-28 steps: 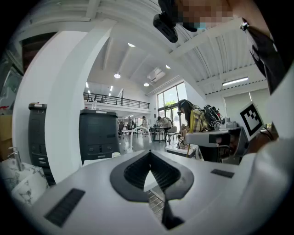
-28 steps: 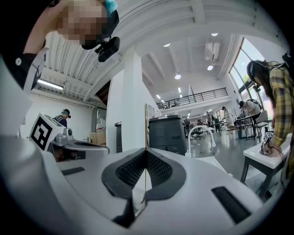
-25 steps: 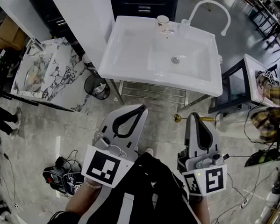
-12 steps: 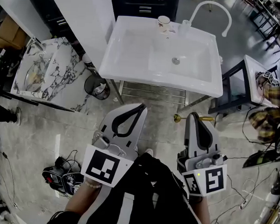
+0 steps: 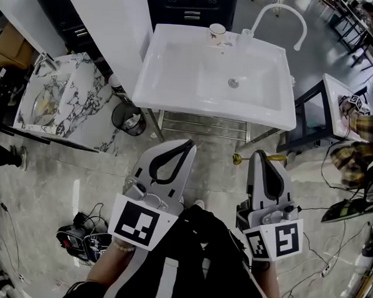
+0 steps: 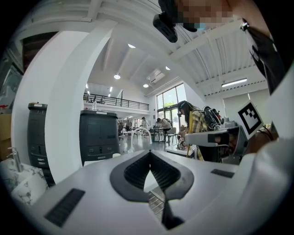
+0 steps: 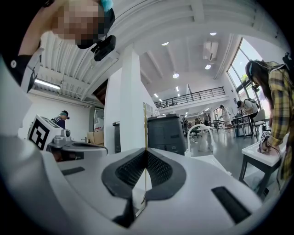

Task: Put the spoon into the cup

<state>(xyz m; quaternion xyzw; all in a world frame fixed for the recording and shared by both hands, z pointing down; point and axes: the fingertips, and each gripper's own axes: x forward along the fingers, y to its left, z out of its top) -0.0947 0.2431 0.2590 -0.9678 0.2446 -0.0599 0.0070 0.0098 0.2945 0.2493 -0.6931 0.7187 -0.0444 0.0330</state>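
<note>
No word, number or brand name can be read anywhere. Black-and-white square code patterns are borne by the marker (image 5: 137, 222) on the left tool (image 5: 188, 144) and by the marker (image 5: 286, 239) on the right tool (image 5: 261, 155); they hold no letters. A coloured print is seen on the cup (image 5: 217, 31), too small to be made out.

Left gripper (image 5: 187, 144) jaws together, empty; right gripper (image 5: 261, 155) tight on spoon (image 5: 238, 158)
</note>
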